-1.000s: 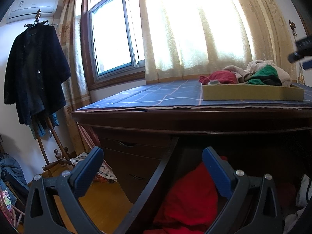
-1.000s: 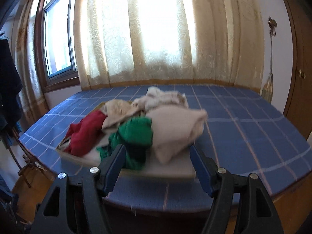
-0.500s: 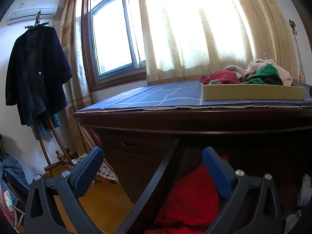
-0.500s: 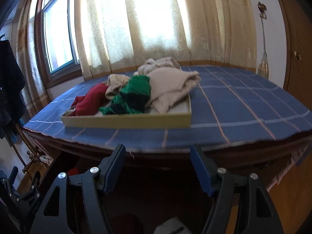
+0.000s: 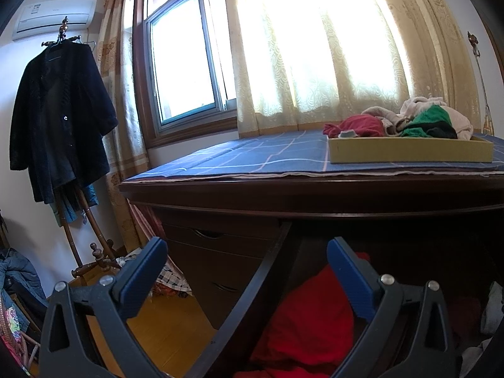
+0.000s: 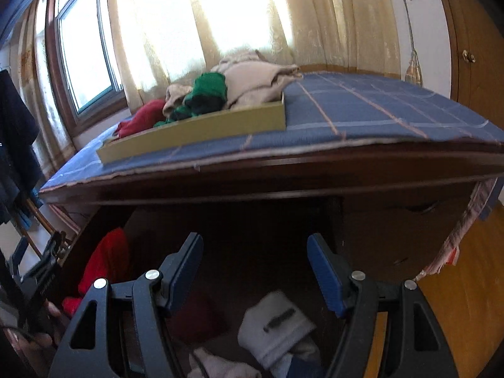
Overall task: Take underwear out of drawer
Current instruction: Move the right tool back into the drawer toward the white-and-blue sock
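Jaws of the right gripper (image 6: 255,278) stand apart and empty above the open drawer (image 6: 104,220), where a white folded garment (image 6: 275,324) lies just below beside red cloth (image 6: 105,260). Soft, light and floppy, it should be pinched at a thick fold. The left gripper (image 5: 247,278) also gapes empty beside the drawer's rim.

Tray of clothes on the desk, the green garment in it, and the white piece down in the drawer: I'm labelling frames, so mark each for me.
tray (image 6: 195,132), right wrist view, front wall.
green garment (image 6: 209,86), right wrist view, upper fold.
white piece (image 6: 277,324), right wrist view, middle.
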`<state>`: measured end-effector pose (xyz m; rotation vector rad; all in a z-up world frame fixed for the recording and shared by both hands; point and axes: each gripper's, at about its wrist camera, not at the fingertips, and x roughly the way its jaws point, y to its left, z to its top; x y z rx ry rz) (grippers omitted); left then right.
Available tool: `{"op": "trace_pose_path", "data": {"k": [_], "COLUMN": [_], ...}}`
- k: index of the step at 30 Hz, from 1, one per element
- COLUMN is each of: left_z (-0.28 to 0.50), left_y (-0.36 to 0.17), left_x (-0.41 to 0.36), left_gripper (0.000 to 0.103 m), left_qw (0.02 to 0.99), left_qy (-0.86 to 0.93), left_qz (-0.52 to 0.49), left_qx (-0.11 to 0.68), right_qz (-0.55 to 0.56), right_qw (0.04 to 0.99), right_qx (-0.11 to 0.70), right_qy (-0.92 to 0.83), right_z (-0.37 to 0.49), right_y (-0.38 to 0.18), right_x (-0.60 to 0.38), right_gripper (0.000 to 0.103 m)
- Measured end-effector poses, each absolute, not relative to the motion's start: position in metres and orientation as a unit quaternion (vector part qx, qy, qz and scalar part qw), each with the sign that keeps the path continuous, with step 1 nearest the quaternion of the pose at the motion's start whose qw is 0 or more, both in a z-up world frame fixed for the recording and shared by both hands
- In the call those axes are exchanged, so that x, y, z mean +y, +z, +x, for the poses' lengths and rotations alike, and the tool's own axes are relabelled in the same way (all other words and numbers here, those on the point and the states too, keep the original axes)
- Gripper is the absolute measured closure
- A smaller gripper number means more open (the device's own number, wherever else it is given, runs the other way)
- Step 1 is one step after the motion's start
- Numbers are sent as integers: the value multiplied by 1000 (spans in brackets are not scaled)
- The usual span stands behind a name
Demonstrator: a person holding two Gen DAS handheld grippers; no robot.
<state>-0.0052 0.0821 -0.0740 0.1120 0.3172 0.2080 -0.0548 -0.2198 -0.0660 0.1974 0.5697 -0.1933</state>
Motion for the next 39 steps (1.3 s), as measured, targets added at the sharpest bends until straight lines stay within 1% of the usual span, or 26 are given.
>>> {"op": "trace_pose_path", "data": {"k": [6, 13, 17, 21, 24, 27, 30, 33, 37, 39], "left_z": [-7, -8, -10, -11, -11, -11, -12, -11, -11, -10], "left_y": [-73, -72, -71, -71, -71, -71, -71, -71, -71, -71], "left_x": [83, 84, 86, 86, 85, 87, 86, 86, 86, 86], "left_gripper": [0, 0, 0, 0, 0, 0, 0, 0, 0, 0], "left_qw": [981, 981, 982, 982, 982, 982, 982, 982, 982, 982], "left_qy": [104, 103, 103, 104, 102, 100, 100, 101, 102, 102], "left_qz": [56, 53, 47, 49, 52, 52, 52, 51, 51, 51], "left_qx": [157, 154, 149, 149, 150, 150, 149, 149, 148, 150], "right_qz": [108, 70, 20, -3, 14, 37, 88, 131, 127, 120], "right_qw": [942, 937, 940, 943, 941, 934, 923, 921, 925, 922], "right_qx": [305, 335, 338, 333, 338, 355, 373, 364, 355, 365], "right_qy": [-83, -65, -39, -11, -15, -10, 18, 41, 46, 43], "right_z": [-59, -52, -43, -30, -26, -32, -54, -82, -108, -112], "right_y": [-86, -96, -81, -65, -66, -79, -93, -98, -99, -101], "right_x": [-217, -199, -185, -174, -175, -182, -194, -203, -202, -200], "right_gripper": [32, 32, 32, 32, 32, 32, 32, 32, 32, 32]}}
